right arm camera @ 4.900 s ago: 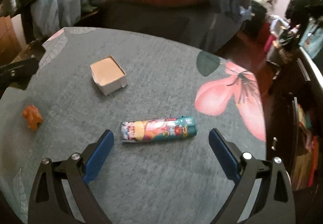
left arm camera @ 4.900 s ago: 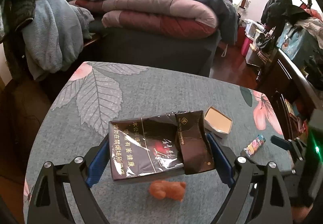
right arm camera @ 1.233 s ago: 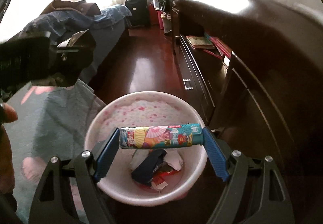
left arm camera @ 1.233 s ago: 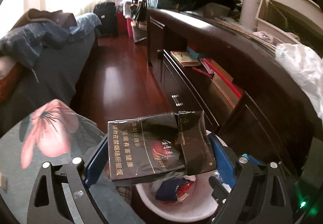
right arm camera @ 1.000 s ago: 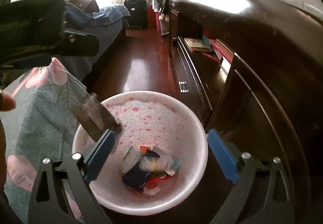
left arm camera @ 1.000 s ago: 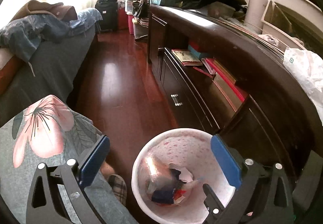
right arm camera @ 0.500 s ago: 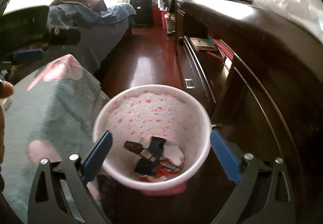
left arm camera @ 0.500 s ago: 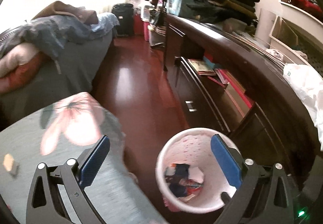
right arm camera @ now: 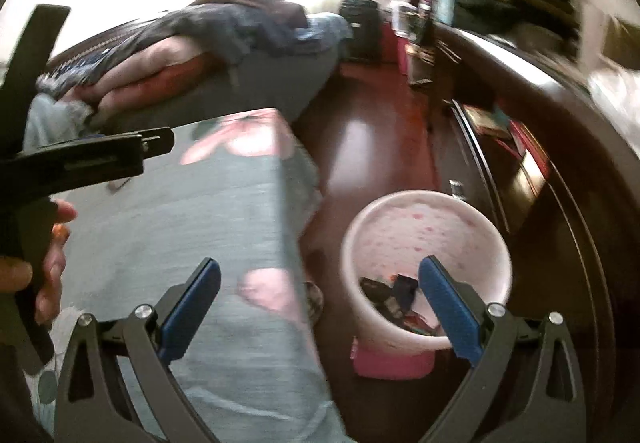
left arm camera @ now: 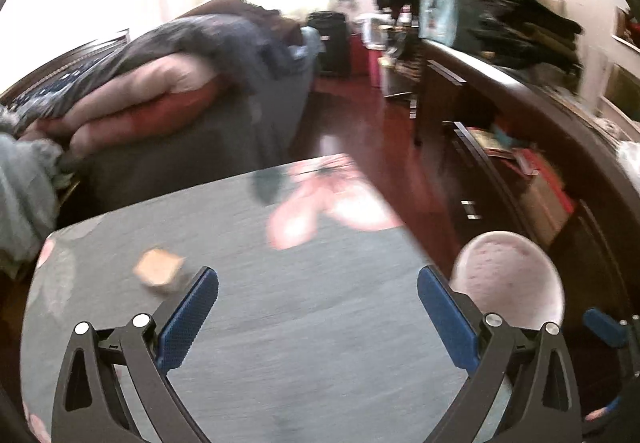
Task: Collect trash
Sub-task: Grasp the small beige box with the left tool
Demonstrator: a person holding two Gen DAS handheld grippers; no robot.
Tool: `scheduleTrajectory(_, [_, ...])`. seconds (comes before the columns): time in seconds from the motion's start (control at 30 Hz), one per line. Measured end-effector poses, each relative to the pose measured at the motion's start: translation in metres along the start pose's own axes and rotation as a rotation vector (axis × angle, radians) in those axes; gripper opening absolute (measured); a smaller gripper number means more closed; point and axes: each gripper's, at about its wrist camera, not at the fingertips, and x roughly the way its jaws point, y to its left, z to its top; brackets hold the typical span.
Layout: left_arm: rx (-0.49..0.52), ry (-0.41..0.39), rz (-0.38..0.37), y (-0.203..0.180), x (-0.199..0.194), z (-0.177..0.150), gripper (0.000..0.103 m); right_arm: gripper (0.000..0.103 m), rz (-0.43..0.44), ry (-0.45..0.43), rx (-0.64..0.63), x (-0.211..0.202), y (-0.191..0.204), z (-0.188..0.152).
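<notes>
Both grippers hang empty over the flowered worktop (left arm camera: 320,323), jaws spread wide on the left gripper (left arm camera: 318,317) and the right gripper (right arm camera: 320,309) alike, nothing between either pair. What I take for the next piece of trash, a small tan box (left arm camera: 158,270), lies on the worktop just beyond and outside the left gripper's left jaw. The pink waste bin (right arm camera: 426,243) stands on the floor, beyond the right gripper's right jaw, dark wrappers and scraps in its bottom.

My worry is the blur: both views are smeared, so I judge the rig is swinging fast. Coming in at that pace, I could clip the light box with a jaw tip and knock it along or off the worktop edge, or close beside it rather than around it.

Only the left wrist view shows the box; from there the bin is a pale rim behind the right jaw, its contents hidden. Only the right wrist view looks into the bin and shows the worktop's draped edge beside it, plus the person's hand (right arm camera: 48,267) gripping the other handle, left of its left jaw.
</notes>
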Motion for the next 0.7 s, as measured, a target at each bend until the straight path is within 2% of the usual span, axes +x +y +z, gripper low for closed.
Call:
scheduleTrajectory(0.2, [-0.031,0.067,0.056,0.072,0.032,0.0,0.099,0.099,0.051,-0.003,-0.07,-0.002,0.044,0.007])
scheduleTrajectory(0.3, [-0.061,0.094,0.056,0.097,0.051,0.002,0.099,0.099,0.062,-0.001,-0.093,0.001,0.06,0.01])
scheduleTrajectory(0.4, [-0.083,0.108,0.016,0.117,0.069,0.003,0.099,0.099,0.072,0.006,-0.108,0.007,0.07,0.014])
scheduleTrajectory(0.6, [-0.021,0.136,-0.05,0.123,0.094,0.003,0.099,0.099,0.091,0.012,-0.123,0.016,0.084,0.023])
scheduleTrajectory(0.7, [0.02,0.147,-0.056,0.124,0.103,0.002,0.093,0.099,0.109,0.012,-0.124,0.018,0.087,0.025])
